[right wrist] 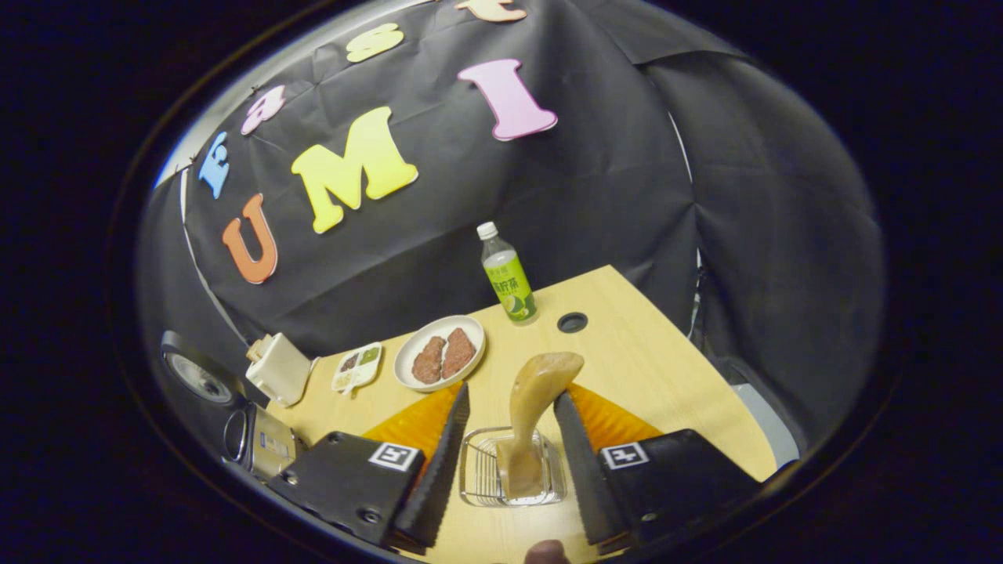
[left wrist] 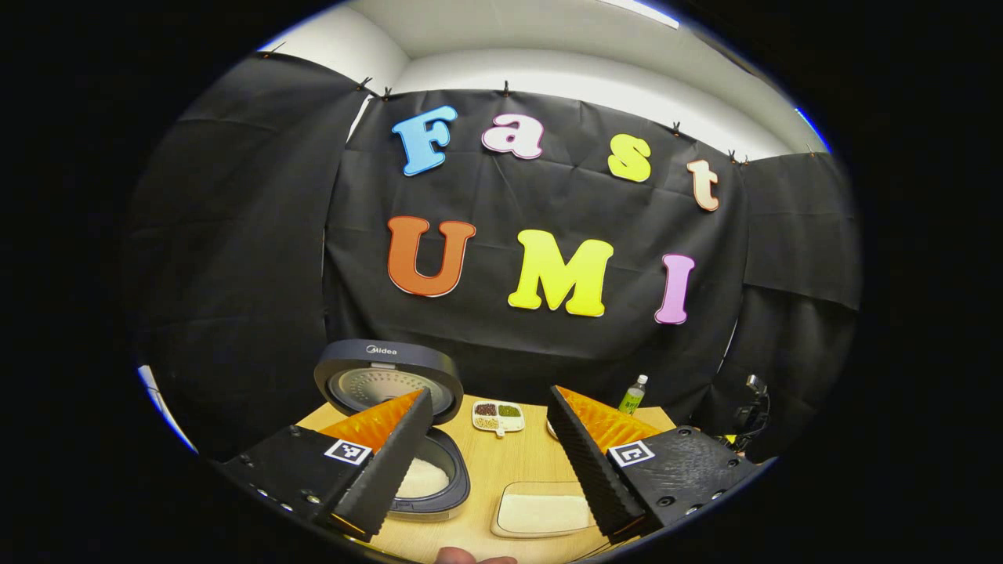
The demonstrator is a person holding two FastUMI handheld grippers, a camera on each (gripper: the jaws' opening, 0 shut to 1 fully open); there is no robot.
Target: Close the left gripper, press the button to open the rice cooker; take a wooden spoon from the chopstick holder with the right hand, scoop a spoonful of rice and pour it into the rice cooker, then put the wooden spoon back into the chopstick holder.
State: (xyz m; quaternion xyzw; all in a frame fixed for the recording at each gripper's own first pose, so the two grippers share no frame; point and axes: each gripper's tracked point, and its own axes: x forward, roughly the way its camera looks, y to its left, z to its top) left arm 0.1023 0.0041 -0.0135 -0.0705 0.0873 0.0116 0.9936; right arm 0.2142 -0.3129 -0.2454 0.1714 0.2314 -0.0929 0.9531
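While the rice cooker (left wrist: pixel 392 439) stands open on the worktop (left wrist: pixel 501 462), its raised lid (left wrist: pixel 388 376) bears a brand mark, too small to trust. White rice shows in its pot. Left gripper (left wrist: pixel 490 462) hovers with jaws wide, bare wood between cooker and a flat rice tray (left wrist: pixel 541 513). Right gripper (right wrist: pixel 505 462) has jaws apart either side of the wooden spoon (right wrist: pixel 537 392), which stands in the wire chopstick holder (right wrist: pixel 478 474); contact unclear. A green-labelled bottle (right wrist: pixel 508 274) stands near the far edge.
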